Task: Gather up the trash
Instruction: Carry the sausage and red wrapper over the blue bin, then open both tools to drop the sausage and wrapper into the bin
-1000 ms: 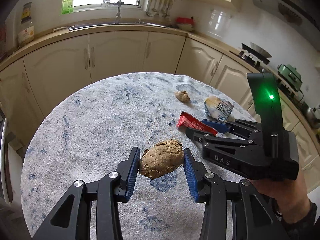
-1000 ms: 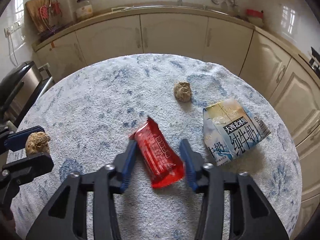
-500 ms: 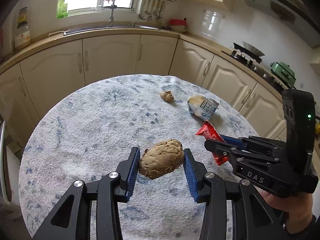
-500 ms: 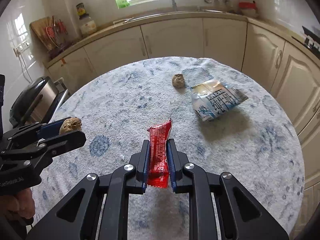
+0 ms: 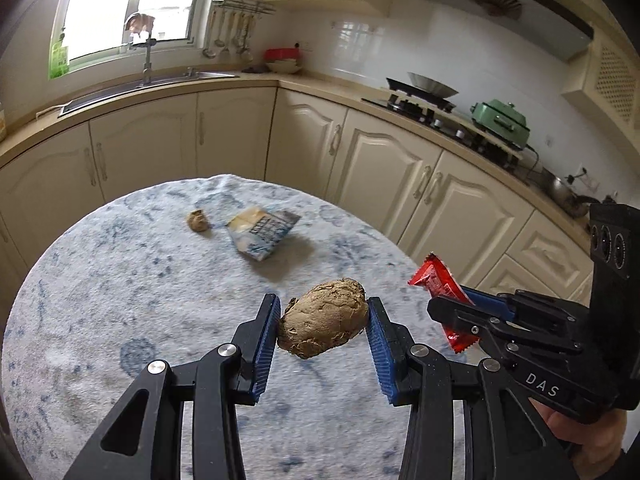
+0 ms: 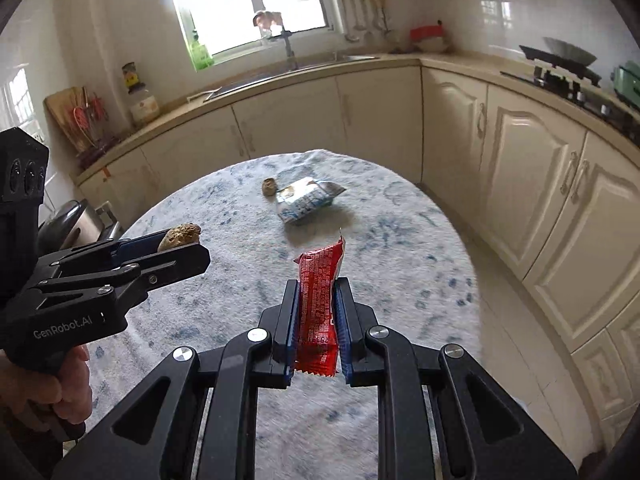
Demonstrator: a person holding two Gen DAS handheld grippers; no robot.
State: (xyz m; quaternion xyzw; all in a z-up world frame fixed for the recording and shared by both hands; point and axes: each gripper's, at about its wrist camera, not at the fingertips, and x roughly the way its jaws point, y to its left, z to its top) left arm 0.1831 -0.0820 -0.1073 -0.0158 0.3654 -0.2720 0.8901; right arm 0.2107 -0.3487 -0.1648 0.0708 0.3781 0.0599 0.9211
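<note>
Both pickups made; you are at the carry-off step.

Your left gripper [image 5: 322,320] is clamped on the brown paper wad [image 5: 324,322], your right gripper [image 6: 316,316] on the red wrapper [image 6: 320,300], both held above the round table [image 5: 100,300]. Milk carton [image 5: 262,234] and small wad [image 5: 197,221] lie at its far side; no bin shows, so find one next.

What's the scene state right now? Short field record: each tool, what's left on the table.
left tool: shut on brown paper wad, held clear above the table
right tool: shut on red wrapper, held clear above the table
table: round, blue-white mottled cloth
left on table: small brown wad; crushed milk carton, beside it, not clearly touching
bin: none in view
</note>
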